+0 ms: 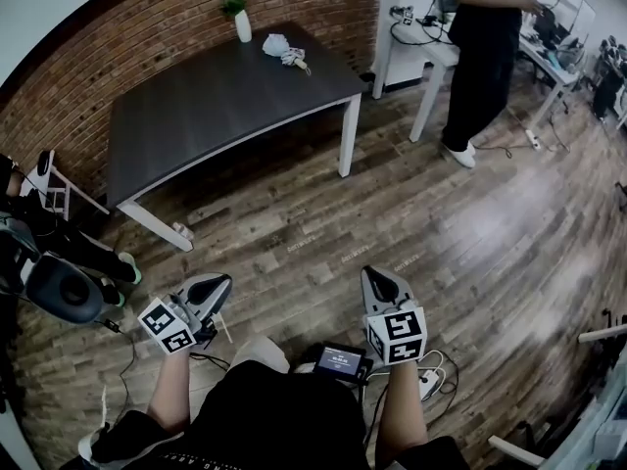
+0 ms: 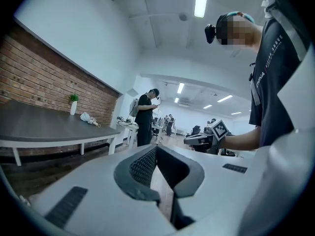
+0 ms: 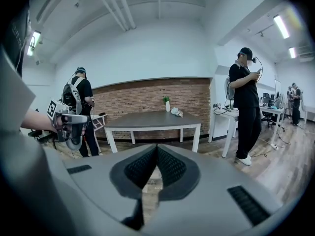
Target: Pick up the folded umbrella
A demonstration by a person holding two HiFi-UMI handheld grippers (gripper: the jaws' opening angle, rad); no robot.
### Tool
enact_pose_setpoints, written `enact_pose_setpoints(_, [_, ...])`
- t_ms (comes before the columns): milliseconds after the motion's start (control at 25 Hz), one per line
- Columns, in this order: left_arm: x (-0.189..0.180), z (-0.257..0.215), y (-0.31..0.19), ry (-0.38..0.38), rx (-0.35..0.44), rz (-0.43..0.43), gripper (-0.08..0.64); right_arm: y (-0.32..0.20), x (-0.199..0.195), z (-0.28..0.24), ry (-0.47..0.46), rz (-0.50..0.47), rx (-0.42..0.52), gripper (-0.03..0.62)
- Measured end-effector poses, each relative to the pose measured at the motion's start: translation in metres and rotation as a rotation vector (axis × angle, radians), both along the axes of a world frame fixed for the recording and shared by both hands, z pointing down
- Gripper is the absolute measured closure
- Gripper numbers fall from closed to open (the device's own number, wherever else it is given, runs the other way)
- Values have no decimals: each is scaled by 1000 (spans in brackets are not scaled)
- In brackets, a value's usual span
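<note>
The folded umbrella (image 1: pixel 277 45) is a pale bundle with a strap, lying near the far end of the dark table (image 1: pixel 216 106), beside a small potted plant (image 1: pixel 238 16). It also shows far off in the left gripper view (image 2: pixel 87 118) and the right gripper view (image 3: pixel 175 112). My left gripper (image 1: pixel 223 284) and right gripper (image 1: pixel 375 275) hang low over the wood floor, well short of the table. In their own views the left gripper (image 2: pixel 156 149) and the right gripper (image 3: pixel 157 148) each have their jaw tips together, with nothing between them.
A person in black (image 1: pixel 485 47) stands at a white desk (image 1: pixel 423 52) to the right of the table. Another person (image 1: pixel 59 243) is at the left edge with gear. Cables and a power strip (image 1: pixel 534 140) lie on the floor.
</note>
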State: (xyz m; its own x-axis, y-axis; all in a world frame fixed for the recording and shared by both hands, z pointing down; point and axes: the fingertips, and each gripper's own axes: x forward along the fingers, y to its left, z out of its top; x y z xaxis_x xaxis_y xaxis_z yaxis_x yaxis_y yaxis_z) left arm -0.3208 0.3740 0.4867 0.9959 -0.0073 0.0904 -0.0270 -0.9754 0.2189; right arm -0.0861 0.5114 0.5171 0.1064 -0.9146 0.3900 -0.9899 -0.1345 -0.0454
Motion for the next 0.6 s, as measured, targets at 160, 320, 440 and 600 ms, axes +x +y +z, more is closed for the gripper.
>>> enact_pose_setpoints(160, [0,3,-23,29,-34,-52,557,-23,11,3,4,-20,-11,583])
enact_pose_setpoints(320, [3,6,-63,77,-72,-109,557,-50,25,1,37,-24,-8,583])
enact_pose_setpoints(440, [19,7,-98,106,-89,-132,558,-66,44,-1,36,-5,-31,583])
enact_pose_setpoints(600, [60,4,-137,139,-109,-94,557,-95,80,-10,60,43,-35,583])
